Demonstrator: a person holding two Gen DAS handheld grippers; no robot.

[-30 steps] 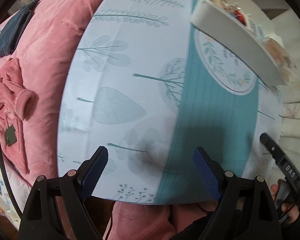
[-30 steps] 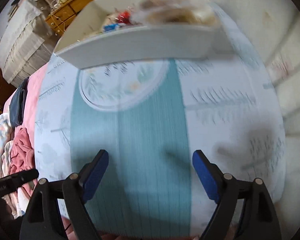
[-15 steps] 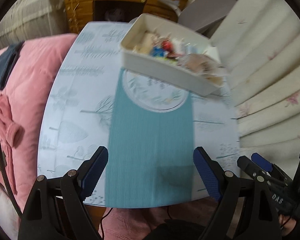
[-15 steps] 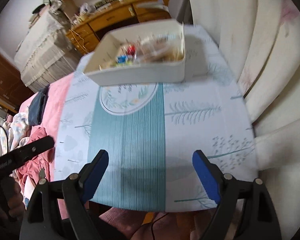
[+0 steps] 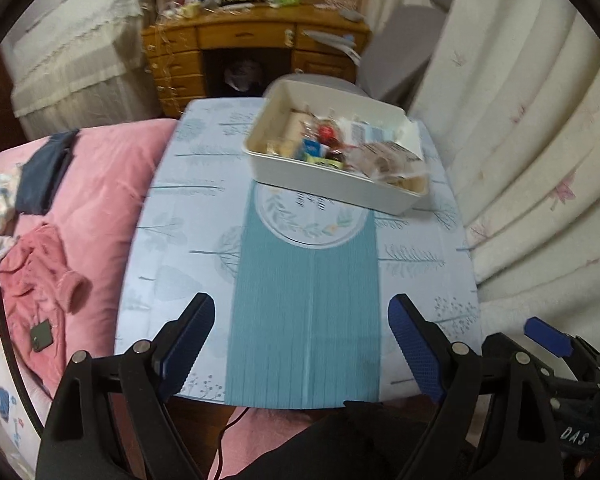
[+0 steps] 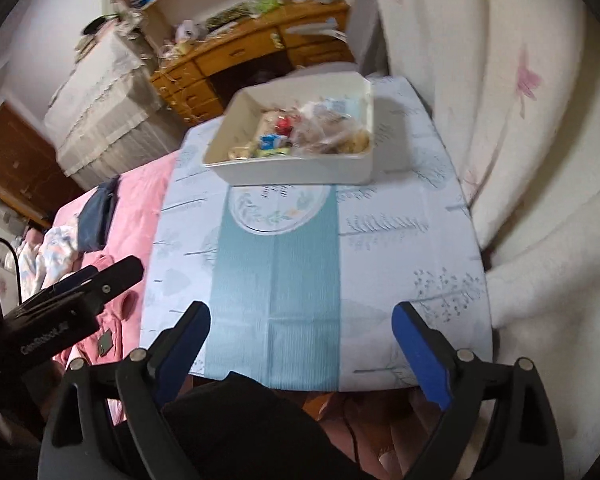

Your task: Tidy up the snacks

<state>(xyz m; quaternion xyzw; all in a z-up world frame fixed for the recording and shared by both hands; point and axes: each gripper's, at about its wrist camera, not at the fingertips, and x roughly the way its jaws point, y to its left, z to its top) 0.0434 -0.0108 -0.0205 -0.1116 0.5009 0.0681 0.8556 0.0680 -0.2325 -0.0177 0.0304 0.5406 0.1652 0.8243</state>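
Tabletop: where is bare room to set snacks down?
Free: the teal stripe and pale cloth either side, from the white bin to the near edge. Crowded: the bin itself, heaped with snacks, at the far end.

Ahead of your left hand-held gripper point(image 5: 300, 344), the snacks point(image 5: 332, 148) in the white bin point(image 5: 324, 178) smear into blur, so you cannot name them. The tabletop point(image 5: 188, 216) hides its near edge behind both hand-held grippers' fingers.

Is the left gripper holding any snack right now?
No, the left gripper is open with only the tablecloth showing between its fingers, and the snacks lie in the white bin.
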